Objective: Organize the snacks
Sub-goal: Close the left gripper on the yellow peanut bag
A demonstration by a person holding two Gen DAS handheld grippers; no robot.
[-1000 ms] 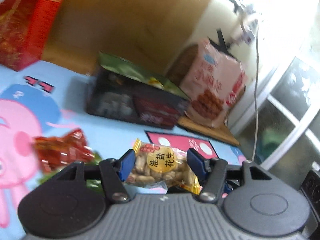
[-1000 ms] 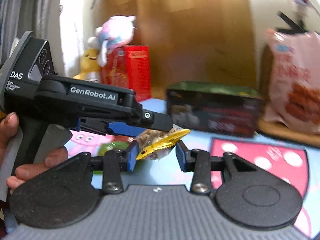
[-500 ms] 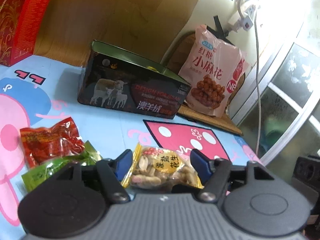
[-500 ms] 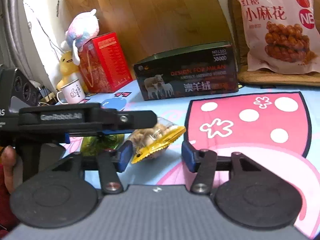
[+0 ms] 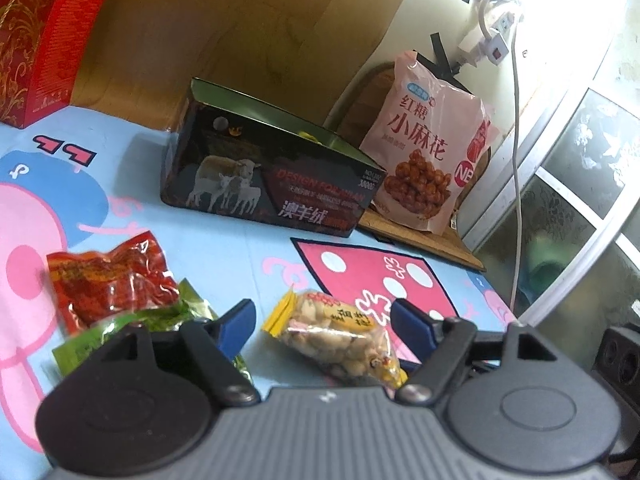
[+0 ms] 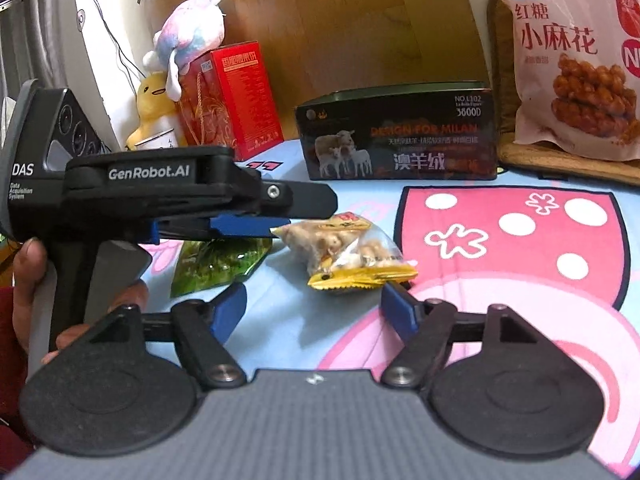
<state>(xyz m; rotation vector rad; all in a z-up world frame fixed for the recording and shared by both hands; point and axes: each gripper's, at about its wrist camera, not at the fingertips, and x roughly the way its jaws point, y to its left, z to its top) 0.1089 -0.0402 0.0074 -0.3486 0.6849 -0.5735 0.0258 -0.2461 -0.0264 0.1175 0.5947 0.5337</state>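
A clear packet of peanuts [image 5: 340,336] with yellow ends lies on the cartoon cloth. It sits between the blue pads of my left gripper [image 5: 324,322], whose jaws are opening and do not touch it. In the right wrist view the same peanut packet [image 6: 348,252] rests just ahead of my right gripper [image 6: 314,304], whose jaws are also opening with nothing pressed between them. My left gripper [image 6: 276,216] reaches in from the left, held by a hand [image 6: 24,280]. A red snack packet [image 5: 108,280] and a green packet [image 5: 132,328] lie to the left.
A dark open box with sheep on it [image 5: 272,184] stands further back on the cloth. A pink bag of twists [image 5: 428,148] leans at the back right. A red carton [image 6: 228,96] and plush toys [image 6: 188,36] stand at the back left. A white cable [image 5: 516,160] hangs at the right.
Both grippers' jaws have spread wider. The peanut packet, held up between the pads a second ago, now lies loose on the cloth.
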